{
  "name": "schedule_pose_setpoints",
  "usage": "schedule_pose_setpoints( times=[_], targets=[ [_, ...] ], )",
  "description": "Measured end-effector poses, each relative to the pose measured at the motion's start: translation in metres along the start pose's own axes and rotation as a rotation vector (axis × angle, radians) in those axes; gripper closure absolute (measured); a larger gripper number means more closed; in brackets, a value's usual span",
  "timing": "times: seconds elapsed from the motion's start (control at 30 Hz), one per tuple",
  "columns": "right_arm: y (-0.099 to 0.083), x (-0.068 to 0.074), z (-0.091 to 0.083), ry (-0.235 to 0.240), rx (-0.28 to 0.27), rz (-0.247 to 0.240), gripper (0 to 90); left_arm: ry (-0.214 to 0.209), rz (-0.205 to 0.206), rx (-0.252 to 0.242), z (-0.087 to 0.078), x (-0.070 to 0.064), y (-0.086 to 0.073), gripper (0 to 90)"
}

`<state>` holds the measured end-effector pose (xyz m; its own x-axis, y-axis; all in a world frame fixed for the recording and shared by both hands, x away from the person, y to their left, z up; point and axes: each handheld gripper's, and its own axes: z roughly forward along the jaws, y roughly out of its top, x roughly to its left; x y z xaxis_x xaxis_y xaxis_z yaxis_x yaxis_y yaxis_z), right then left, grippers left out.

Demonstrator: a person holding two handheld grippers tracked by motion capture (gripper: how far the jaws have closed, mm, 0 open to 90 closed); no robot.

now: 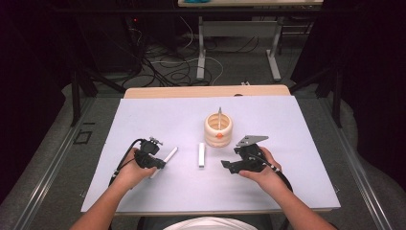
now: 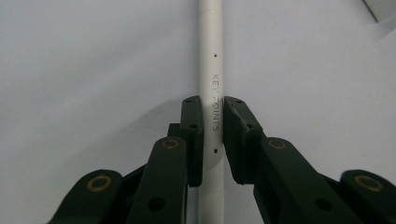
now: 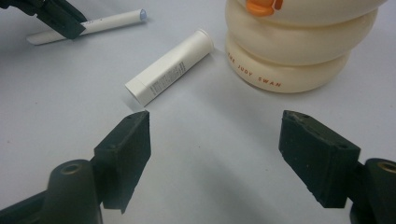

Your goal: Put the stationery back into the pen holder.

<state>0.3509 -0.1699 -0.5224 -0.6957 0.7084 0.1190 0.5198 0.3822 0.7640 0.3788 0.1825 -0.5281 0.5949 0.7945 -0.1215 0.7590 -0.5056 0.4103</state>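
Observation:
A slim white pen (image 2: 212, 56) marked "KEY POINTS" lies on the white mat, and my left gripper (image 2: 213, 116) is shut on its middle. In the high view that pen (image 1: 169, 155) points up and right from my left gripper (image 1: 160, 164). A short white tube (image 1: 201, 155) lies flat at the mat's centre. My right gripper (image 1: 231, 158) is just right of it, low over the mat, open and holding nothing. In the right gripper view the tube (image 3: 168, 67) lies ahead of the wide-open right gripper (image 3: 217, 130).
A cream ringed holder (image 1: 219, 128) with an orange spot stands behind the tube, a thin stick upright in it; it is also near in the right gripper view, holder (image 3: 299, 51). The white mat (image 1: 143, 120) covers most of the table. Cables lie on the floor beyond.

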Motion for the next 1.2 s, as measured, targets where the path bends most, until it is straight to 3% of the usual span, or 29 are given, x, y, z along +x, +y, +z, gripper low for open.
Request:
schedule_pose_setpoints(
  times=[0.07,0.33,0.63,1.0,1.2],
  targets=[
    [0.0,0.0,-0.001,0.005,0.001,0.004,26.9,-0.009,0.003,-0.017,-0.002,0.0,0.0,79.0],
    [0.002,0.002,-0.004,0.027,-0.015,0.091,31.9,-0.081,-0.069,-0.117,-0.008,0.0,0.001,78.9],
    [0.005,-0.001,-0.005,0.039,-0.03,0.121,32.8,-0.125,-0.107,-0.233,-0.016,-0.003,0.004,79.0],
    [0.009,-0.004,-0.008,0.056,-0.07,0.185,39.3,-0.193,-0.113,-0.3,-0.019,-0.013,0.009,79.0],
    [0.011,-0.006,-0.007,0.099,-0.082,0.24,42.1,-0.219,-0.118,-0.344,-0.016,-0.018,0.011,79.0]
  ],
)
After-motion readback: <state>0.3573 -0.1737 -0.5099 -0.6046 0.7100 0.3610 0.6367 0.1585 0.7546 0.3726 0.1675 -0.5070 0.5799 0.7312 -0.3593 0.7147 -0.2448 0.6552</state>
